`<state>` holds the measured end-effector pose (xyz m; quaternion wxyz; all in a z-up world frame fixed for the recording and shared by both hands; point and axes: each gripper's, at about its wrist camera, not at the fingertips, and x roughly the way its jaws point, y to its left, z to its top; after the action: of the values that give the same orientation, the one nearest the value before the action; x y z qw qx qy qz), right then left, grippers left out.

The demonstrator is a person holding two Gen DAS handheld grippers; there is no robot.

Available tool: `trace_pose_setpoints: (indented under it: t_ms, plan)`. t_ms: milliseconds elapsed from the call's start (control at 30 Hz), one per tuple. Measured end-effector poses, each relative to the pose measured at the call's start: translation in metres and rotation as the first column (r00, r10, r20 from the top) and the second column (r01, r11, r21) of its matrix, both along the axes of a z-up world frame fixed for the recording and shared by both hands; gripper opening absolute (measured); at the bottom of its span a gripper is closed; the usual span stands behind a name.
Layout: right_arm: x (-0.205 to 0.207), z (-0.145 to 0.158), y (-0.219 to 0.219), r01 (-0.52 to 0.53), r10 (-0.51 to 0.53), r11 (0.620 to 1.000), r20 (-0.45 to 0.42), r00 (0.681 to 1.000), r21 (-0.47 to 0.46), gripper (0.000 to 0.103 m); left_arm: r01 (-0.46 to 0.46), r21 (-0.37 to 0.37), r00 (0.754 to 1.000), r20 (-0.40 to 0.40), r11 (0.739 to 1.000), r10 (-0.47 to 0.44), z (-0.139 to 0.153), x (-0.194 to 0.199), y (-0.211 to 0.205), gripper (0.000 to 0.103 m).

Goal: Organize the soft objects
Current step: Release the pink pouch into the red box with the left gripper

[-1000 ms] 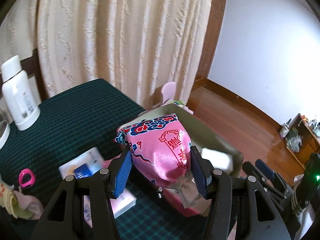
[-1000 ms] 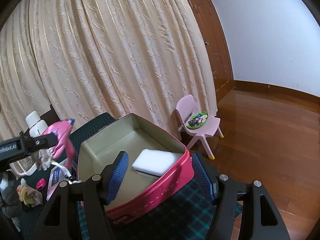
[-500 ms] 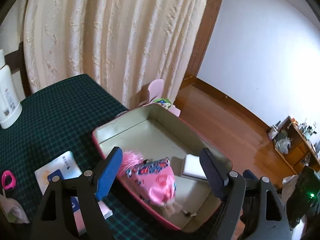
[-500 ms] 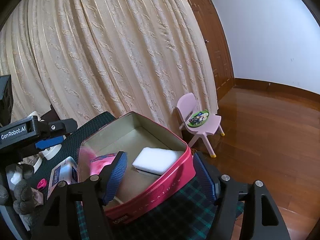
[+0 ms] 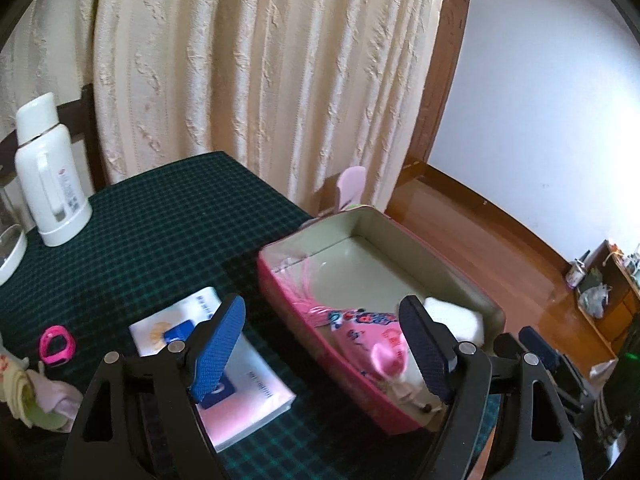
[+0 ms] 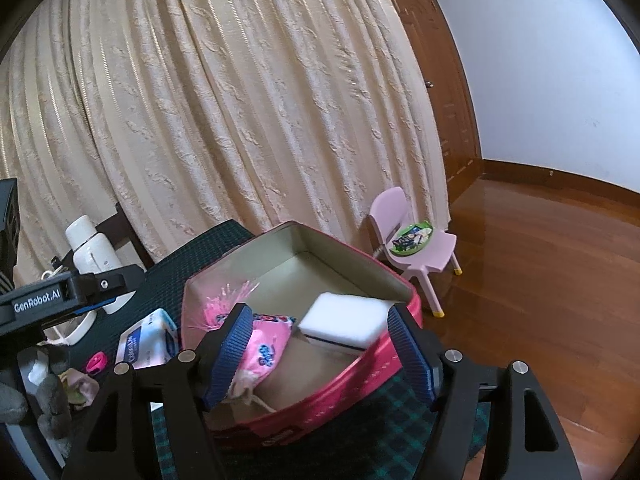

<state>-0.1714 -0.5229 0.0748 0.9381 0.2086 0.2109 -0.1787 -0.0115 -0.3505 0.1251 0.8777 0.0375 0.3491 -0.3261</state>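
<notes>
My two grippers are in view: the left gripper (image 5: 324,344) and the right gripper (image 6: 320,354), each with two blue-padded fingers.

On my table (image 5: 160,216) I count:
- One pink tin box (image 6: 360,372).
- One pink fabric pouch (image 6: 266,344) inside the box.
- One white sponge block (image 6: 344,320) inside the box.
- One tissue pack (image 5: 236,376).
- One pink ring-shaped item (image 5: 56,346).
- One white thermos (image 5: 48,176).
- One bundle of pale cloth (image 5: 32,392); the number of pieces in it I cannot tell.

On the floor I count one small pink chair (image 6: 416,240), carrying one green plate (image 6: 412,236).
</notes>
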Motion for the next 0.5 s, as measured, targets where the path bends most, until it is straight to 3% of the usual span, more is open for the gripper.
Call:
trace_pose_setpoints:
  t_ms: [500]
  plan:
    - [0.017,0.012,0.036,-0.084,0.084,0.996,-0.009,0.996,-0.031,0.080,-0.109,-0.031,0.994,-0.026,0.994,0.108,0.000,0.010,0.066,0.082]
